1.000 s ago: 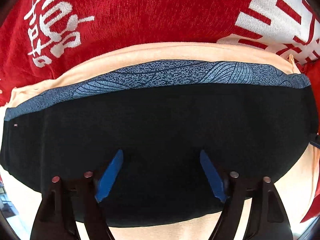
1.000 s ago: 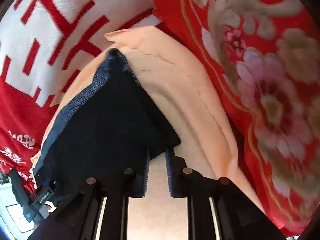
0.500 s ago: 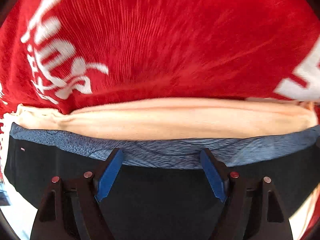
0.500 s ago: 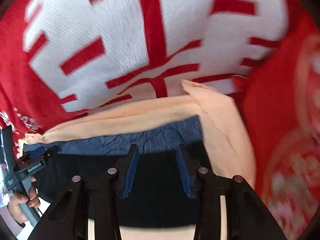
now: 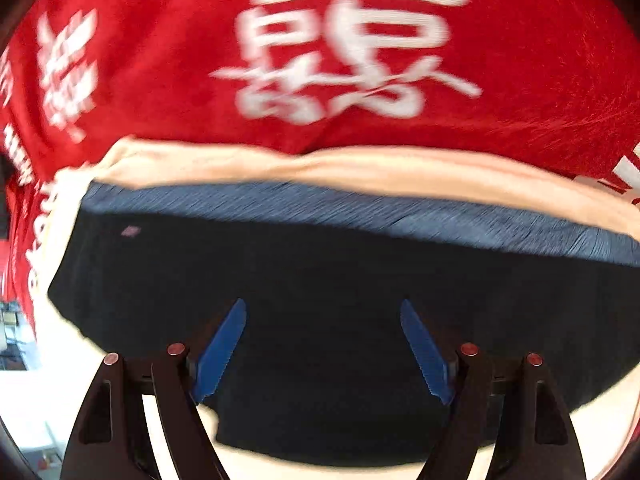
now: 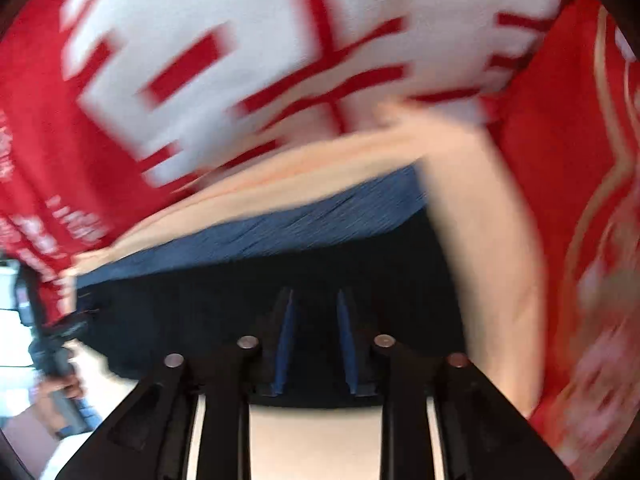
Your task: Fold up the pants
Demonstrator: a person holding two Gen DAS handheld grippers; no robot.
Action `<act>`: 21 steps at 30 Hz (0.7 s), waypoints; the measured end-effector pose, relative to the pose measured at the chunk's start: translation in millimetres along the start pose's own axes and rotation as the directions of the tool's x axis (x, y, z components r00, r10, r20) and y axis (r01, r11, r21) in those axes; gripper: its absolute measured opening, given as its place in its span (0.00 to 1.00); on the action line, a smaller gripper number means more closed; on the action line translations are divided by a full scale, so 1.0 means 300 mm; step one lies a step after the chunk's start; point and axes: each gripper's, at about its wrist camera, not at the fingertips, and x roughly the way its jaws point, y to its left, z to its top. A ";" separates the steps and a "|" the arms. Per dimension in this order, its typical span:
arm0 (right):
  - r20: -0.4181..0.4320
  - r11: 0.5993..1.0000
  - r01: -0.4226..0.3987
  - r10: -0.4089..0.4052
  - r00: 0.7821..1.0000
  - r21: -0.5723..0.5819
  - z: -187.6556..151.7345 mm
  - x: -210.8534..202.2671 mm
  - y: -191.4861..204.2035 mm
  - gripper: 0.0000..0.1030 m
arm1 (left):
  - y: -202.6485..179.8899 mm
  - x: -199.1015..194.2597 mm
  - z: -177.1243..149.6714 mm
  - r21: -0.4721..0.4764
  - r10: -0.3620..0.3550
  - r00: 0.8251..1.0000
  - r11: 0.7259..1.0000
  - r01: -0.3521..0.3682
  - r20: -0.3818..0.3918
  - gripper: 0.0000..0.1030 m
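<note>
Both views have slid across the folded black pants with a blue-grey patterned waistband (image 5: 320, 280), so the red cloth with white characters (image 5: 360, 60) now fills more of the top. The pants lie flat on a peach-coloured sheet (image 5: 320, 166), waistband farthest from the cameras. Over them, the left hand-held gripper (image 5: 322, 344) hangs with its jaws wide apart and nothing between them. The right hand-held gripper (image 6: 314, 338) has just been closing a little after springing apart; a narrow gap remains, gripping no fabric. Probably both have let go so the fold can settle.
</note>
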 end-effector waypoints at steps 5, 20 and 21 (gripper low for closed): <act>-0.127 0.982 -0.188 0.186 0.974 -0.005 -0.206 0.131 0.258 0.36 | 0.126 -0.001 -0.097 -0.032 -0.006 1.000 0.999 0.005 -0.018 0.78; -0.176 0.870 -0.446 0.483 0.858 0.210 -0.561 0.662 0.881 0.36 | 0.627 0.143 -0.065 0.022 0.037 0.998 0.999 -0.038 0.049 0.78; -0.174 0.868 -0.443 0.482 0.858 0.224 -0.564 0.687 0.889 0.36 | 0.674 0.174 -0.054 0.009 0.041 0.998 0.999 -0.041 0.045 0.78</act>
